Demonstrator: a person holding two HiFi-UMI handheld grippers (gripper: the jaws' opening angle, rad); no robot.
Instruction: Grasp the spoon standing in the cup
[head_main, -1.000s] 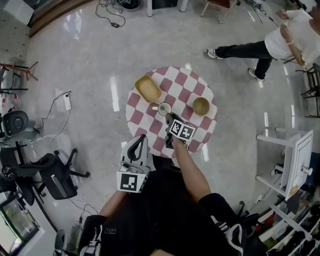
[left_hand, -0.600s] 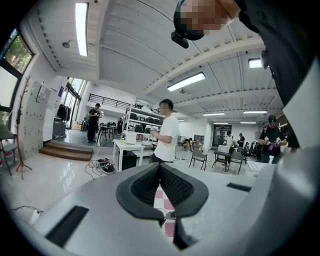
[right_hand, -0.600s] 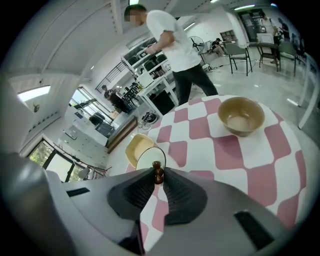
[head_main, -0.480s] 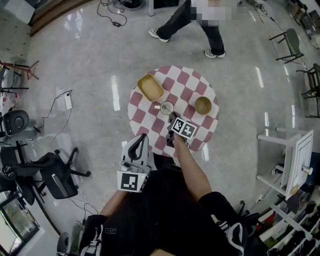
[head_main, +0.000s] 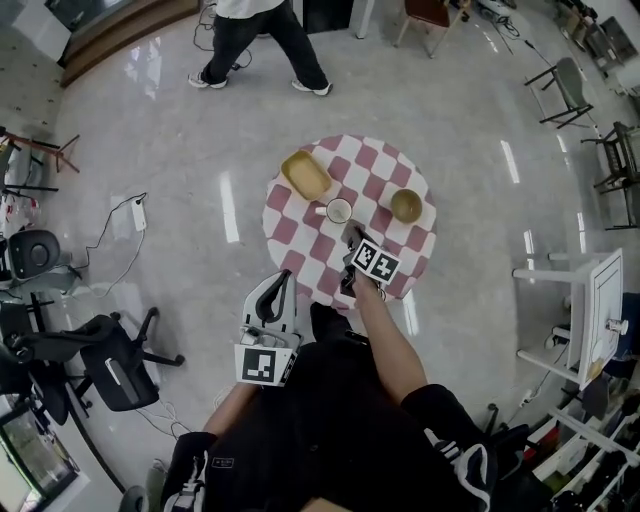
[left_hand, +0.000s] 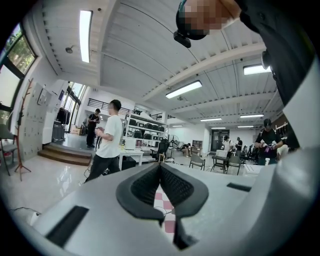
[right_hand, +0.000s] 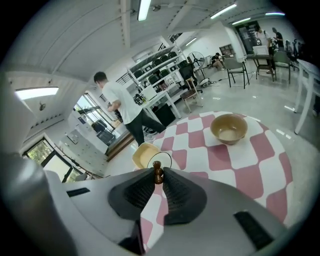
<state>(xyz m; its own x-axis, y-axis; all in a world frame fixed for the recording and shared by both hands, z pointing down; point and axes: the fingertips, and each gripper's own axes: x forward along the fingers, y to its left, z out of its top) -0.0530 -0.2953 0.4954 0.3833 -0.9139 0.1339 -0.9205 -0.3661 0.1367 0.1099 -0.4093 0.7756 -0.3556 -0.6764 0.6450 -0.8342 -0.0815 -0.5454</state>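
A white cup (head_main: 339, 210) stands in the middle of the round checkered table (head_main: 400, 165). In the right gripper view the spoon's brown knobbed handle (right_hand: 157, 173) sticks up between my right gripper's (right_hand: 158, 176) pads, which press on it; the cup's rim (right_hand: 165, 157) shows just beyond. From the head view the right gripper (head_main: 350, 238) reaches in just short of the cup. My left gripper (head_main: 283, 282) hangs off the table near my body, its jaws (left_hand: 160, 165) shut on nothing and pointing across the room.
A yellow rectangular dish (head_main: 306, 175) lies left of the cup and a round tan bowl (head_main: 405, 206) right of it. A person (head_main: 250, 30) walks past beyond the table. Office chairs (head_main: 110, 350) stand at the left, a white rack (head_main: 590, 300) at the right.
My right gripper's jaws have closed on the spoon's handle beside the cup. The person in the background has walked from right to left. The left gripper has stayed put.
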